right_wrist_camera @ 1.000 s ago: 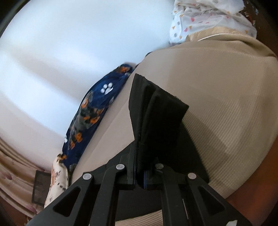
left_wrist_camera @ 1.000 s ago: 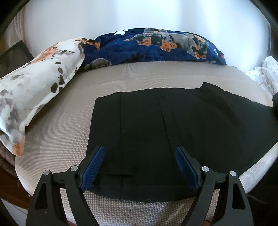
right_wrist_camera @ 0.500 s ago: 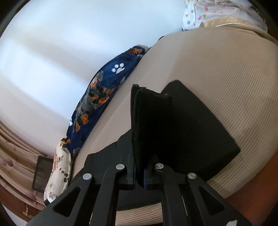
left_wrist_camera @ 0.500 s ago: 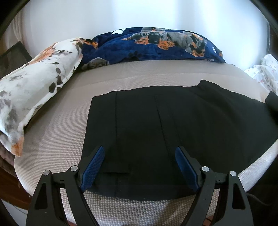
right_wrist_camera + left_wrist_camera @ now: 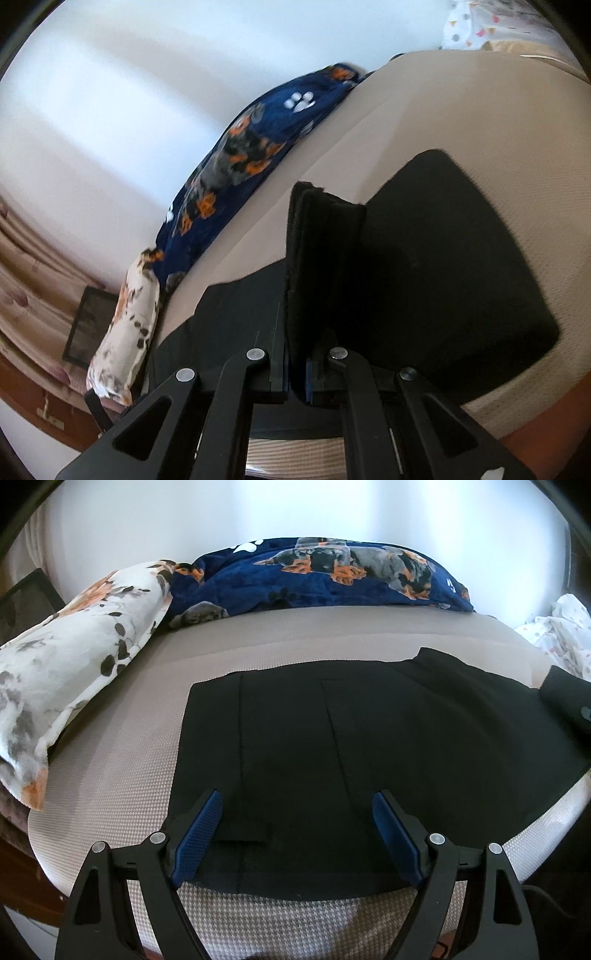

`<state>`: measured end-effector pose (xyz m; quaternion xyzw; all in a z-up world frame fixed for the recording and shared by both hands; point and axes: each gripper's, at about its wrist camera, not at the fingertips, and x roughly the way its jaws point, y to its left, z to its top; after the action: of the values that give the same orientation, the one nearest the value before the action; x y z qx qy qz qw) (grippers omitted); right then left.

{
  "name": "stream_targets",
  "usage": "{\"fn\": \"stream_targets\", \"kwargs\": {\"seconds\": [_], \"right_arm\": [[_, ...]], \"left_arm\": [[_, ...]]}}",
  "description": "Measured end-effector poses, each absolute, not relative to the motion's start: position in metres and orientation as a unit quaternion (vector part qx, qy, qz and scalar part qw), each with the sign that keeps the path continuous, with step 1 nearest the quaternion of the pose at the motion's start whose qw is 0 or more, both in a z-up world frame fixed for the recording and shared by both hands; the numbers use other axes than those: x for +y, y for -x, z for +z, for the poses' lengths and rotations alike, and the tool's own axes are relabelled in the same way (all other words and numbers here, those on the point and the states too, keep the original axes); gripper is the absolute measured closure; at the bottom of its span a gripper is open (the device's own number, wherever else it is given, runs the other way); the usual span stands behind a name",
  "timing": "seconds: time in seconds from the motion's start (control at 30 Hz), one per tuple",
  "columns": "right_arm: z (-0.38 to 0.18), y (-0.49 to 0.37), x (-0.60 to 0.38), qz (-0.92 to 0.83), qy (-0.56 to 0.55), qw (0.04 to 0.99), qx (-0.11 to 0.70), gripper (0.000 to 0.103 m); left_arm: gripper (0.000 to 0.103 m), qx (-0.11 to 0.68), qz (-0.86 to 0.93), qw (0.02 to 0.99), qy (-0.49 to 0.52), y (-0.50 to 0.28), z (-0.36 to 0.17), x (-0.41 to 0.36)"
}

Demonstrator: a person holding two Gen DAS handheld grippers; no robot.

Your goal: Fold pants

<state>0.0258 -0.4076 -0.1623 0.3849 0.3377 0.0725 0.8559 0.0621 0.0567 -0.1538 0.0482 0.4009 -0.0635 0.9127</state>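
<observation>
Two grippers: left gripper [image 5: 297,834] wide, right gripper [image 5: 295,373] pinching black pants [image 5: 325,258], pads hidden.

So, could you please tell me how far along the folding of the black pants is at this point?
Done: the black fabric pants lie flat on the beige woven bed cover. In hand: the right gripper is shut on a lifted end of them, raised above the cover, while the left gripper is open over the near edge, holding nothing. Left: laying that end down and finishing the folds.
</observation>
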Motion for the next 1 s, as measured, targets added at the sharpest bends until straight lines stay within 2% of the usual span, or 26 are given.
{"fn": "stream_targets", "kwargs": {"seconds": [1.0], "right_arm": [[-0.163,-0.037,-0.341,0.097,-0.267,0.88,0.381,0.092]], "left_arm": [[0.018,0.404,-0.078,0.909,-0.059,-0.058,-0.154,0.049]]}}
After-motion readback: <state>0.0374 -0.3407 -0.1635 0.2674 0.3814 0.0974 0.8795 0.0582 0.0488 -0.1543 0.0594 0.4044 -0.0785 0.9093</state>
